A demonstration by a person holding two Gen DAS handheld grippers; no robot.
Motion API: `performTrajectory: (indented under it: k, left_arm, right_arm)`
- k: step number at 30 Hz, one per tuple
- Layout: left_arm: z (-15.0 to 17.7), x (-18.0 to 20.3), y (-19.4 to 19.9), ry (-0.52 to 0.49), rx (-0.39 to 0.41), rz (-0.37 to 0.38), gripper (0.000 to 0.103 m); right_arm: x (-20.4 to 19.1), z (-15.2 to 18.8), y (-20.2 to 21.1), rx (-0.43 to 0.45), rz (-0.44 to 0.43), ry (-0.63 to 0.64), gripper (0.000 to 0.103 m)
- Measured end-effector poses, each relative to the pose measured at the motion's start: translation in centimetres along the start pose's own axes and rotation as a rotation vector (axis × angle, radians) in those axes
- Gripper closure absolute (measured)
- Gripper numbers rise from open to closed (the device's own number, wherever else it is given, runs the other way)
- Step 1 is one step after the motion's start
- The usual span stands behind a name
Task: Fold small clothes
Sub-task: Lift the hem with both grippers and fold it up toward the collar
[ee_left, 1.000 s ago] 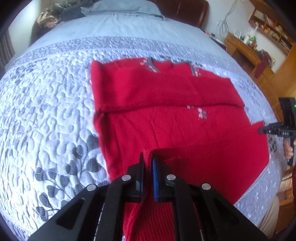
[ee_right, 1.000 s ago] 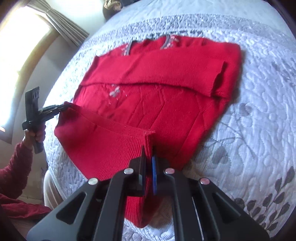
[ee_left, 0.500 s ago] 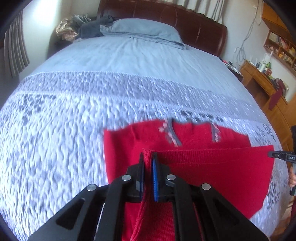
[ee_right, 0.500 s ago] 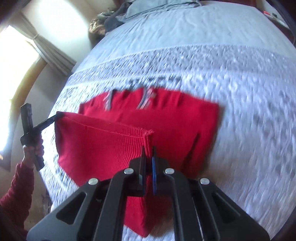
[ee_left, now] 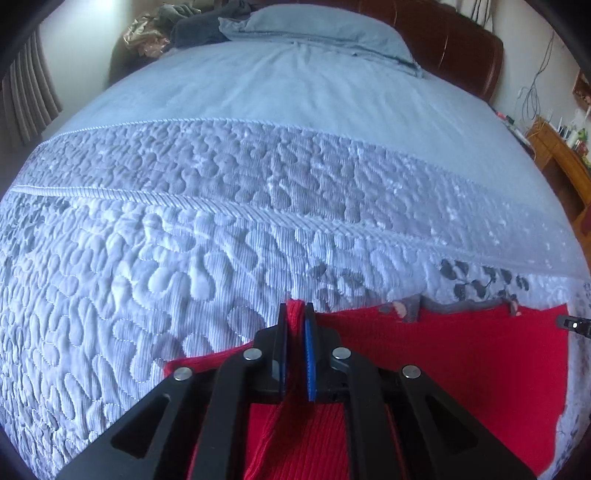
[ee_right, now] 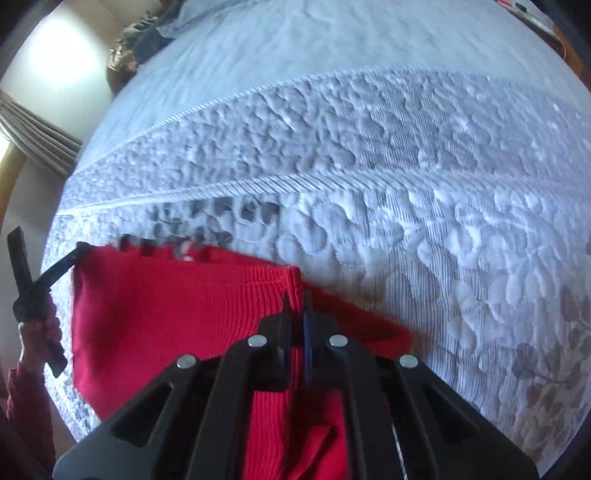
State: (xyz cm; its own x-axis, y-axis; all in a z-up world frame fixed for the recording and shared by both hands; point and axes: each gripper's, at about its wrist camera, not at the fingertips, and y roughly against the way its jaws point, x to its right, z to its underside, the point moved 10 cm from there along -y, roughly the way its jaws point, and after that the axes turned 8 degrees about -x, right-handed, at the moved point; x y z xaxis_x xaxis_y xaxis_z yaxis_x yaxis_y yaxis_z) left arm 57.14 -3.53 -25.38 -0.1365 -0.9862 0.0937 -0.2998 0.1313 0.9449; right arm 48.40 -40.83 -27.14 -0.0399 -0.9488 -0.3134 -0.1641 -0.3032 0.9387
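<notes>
1. A corner of the red ribbed knit sweater (ee_left: 461, 362) is pinched between the closed jaws of the left gripper (ee_left: 295, 317).
2. The other corner is clamped by the right gripper (ee_right: 295, 302).
3. The sweater is spread on the pale blue quilted bedspread (ee_left: 184, 240).

The sweater (ee_left: 461, 358) lies on the quilt (ee_left: 184, 258) near the foot of the bed, its collar edge toward the headboard (ee_left: 461, 40). The left gripper (ee_left: 295, 317) sits at one corner of the sweater's raised hem, the right gripper (ee_right: 295, 299) at the other corner, the hem stretched between them. Beyond the sweater the quilt runs up to a pillow (ee_left: 314, 26) set against the headboard. A heap of clothes (ee_left: 177, 26) lies left of the pillow. Curtains (ee_left: 26, 96) hang off the bed's left side; a wooden cabinet (ee_left: 554, 155) stands off its right side.
</notes>
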Motion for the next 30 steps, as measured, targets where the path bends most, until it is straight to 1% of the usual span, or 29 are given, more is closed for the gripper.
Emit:
performTrajectory:
  k: [2,4,5,6,7,8,9,10,12,13,15,17,18,19,22,24,26,27,28,29,30]
  left_arm:
    - [0.8,-0.2,-1.5,-0.021,-0.033,-0.034,0.095]
    - [1.1,-0.2,-1.8,-0.035,-0.028,-0.050,0.095]
    - [1.2,-0.1,-1.6,-0.036,-0.030,-0.054,0.092]
    - [1.3,-0.1,-1.4,-0.035,-0.042,-0.050,0.090]
    - [1.5,-0.1,-1.0,-0.032,-0.049,-0.048,0.087]
    - [1.8,-0.2,-0.2,-0.026,-0.053,-0.045,0.080]
    - [2.1,-0.4,0.7,-0.023,-0.050,-0.041,0.066]
    - [2.6,-0.5,1.9,-0.022,-0.038,-0.029,0.058]
    - [5.1,-1.3,4.3,-0.022,-0.051,-0.041,0.055]
    - [6.3,-1.5,5.2,-0.024,-0.059,-0.037,0.052]
    - [10.1,-2.0,7.0,-0.032,-0.089,-0.027,0.046]
    - [13.9,-2.5,8.2,-0.049,-0.120,-0.042,0.046]
    - [15.6,-2.8,8.6,-0.054,-0.131,-0.053,0.046]
    - [17.5,-3.2,9.1,-0.054,-0.142,-0.069,0.046]
    - [20.5,-3.7,9.4,-0.017,-0.165,-0.036,0.046]
    - [22.0,-3.7,9.3,0.002,-0.181,-0.021,0.046]
    - [22.7,-3.5,9.1,0.008,-0.187,-0.010,0.048]
    - [22.7,-3.3,9.0,0.013,-0.192,0.001,0.048]
    - [22.8,-3.0,8.9,0.017,-0.196,0.017,0.052]
    - [22.7,-2.7,8.7,0.018,-0.205,0.028,0.055]
    - [22.6,-2.6,8.4,0.016,-0.214,0.028,0.062]
  right_arm:
    - [0.4,0.2,-1.1,-0.016,0.019,0.002,0.099]
    - [0.6,0.4,-1.4,-0.007,0.017,-0.009,0.098]
    - [0.6,0.6,-1.3,-0.004,0.010,-0.015,0.097]
    - [0.6,0.8,-1.0,-0.003,0.009,-0.016,0.093]
    - [0.7,1.0,-0.4,-0.001,0.023,-0.014,0.086]
    - [0.8,1.4,0.2,0.004,0.036,-0.007,0.083]
    - [0.7,1.9,1.0,0.007,0.045,0.008,0.083]
    - [0.6,2.9,2.1,0.014,0.049,0.021,0.083]
    - [0.0,4.9,3.8,0.015,0.033,0.039,0.083]
    - [-0.5,6.7,4.7,0.015,0.017,0.056,0.083]
    - [-1.5,9.9,5.9,-0.002,-0.013,0.080,0.077]
    - [-2.9,13.9,6.7,-0.027,-0.066,0.099,0.062]
    - [-3.5,15.5,6.9,-0.036,-0.084,0.108,0.062]
    - [-4.1,17.3,6.8,-0.047,-0.102,0.120,0.062]
    - [-5.2,20.7,5.7,-0.089,-0.122,0.125,0.062]
    - [-5.2,21.5,4.9,-0.106,-0.113,0.115,0.063]
    - [-6.0,22.0,4.2,-0.124,-0.161,0.093,0.077]
    - [-6.2,22.1,4.1,-0.128,-0.174,0.089,0.079]
    - [-6.5,22.1,4.1,-0.128,-0.168,0.097,0.081]
    - [-6.8,22.2,4.0,-0.130,-0.161,0.106,0.089]
    - [-6.8,22.4,3.9,-0.136,-0.159,0.108,0.097]
